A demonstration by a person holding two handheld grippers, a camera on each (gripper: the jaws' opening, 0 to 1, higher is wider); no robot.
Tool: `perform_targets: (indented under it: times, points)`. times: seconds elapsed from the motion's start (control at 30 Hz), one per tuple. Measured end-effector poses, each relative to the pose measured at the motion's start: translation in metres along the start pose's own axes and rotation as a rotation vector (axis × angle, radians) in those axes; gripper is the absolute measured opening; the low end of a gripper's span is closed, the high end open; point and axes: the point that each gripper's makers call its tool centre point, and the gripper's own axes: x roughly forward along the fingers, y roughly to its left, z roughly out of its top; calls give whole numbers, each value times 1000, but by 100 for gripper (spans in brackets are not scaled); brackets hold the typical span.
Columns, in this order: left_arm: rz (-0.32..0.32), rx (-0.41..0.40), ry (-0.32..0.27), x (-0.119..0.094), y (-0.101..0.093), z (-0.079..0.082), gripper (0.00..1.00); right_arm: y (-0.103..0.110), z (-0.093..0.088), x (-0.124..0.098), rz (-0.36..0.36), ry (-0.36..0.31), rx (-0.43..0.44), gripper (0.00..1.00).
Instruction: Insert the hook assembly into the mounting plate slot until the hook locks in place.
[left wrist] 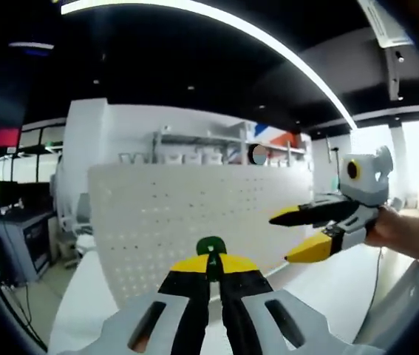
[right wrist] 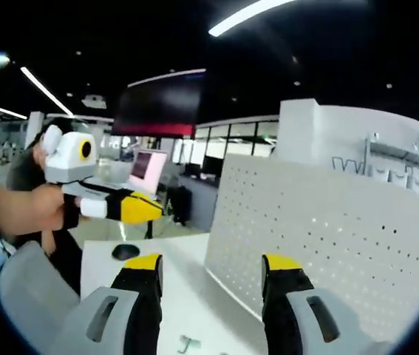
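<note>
No readable writing on task items. Left hand-held gripper (left wrist: pixel 210 268): yellow-tipped jaws nearly closed, pinching small green hook assembly (left wrist: pixel 211 247), held just before white perforated mounting plate (left wrist: pixel 194 214) standing upright on white desk (left wrist: pixel 327 285). Right gripper view: right hand-held gripper (right wrist: pixel 213 268) jaws wide apart, nothing between; small dark round object (right wrist: pixel 125 251) and small metal piece (right wrist: pixel 188 343) on desk.

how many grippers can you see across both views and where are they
2. Left gripper is shut on a green hook piece facing the white pegboard. Right gripper is open near that board's edge. Nothing suggests another.
</note>
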Motion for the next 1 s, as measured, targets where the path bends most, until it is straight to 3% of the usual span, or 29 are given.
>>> perform_targets:
  times: [0.63, 1.0]
  points:
    - [92, 90, -37, 25, 38, 24, 4, -53, -24, -60, -156, 40, 25, 59]
    - [177, 107, -88, 53, 73, 42, 4, -71, -32, -74, -216, 44, 57, 58]
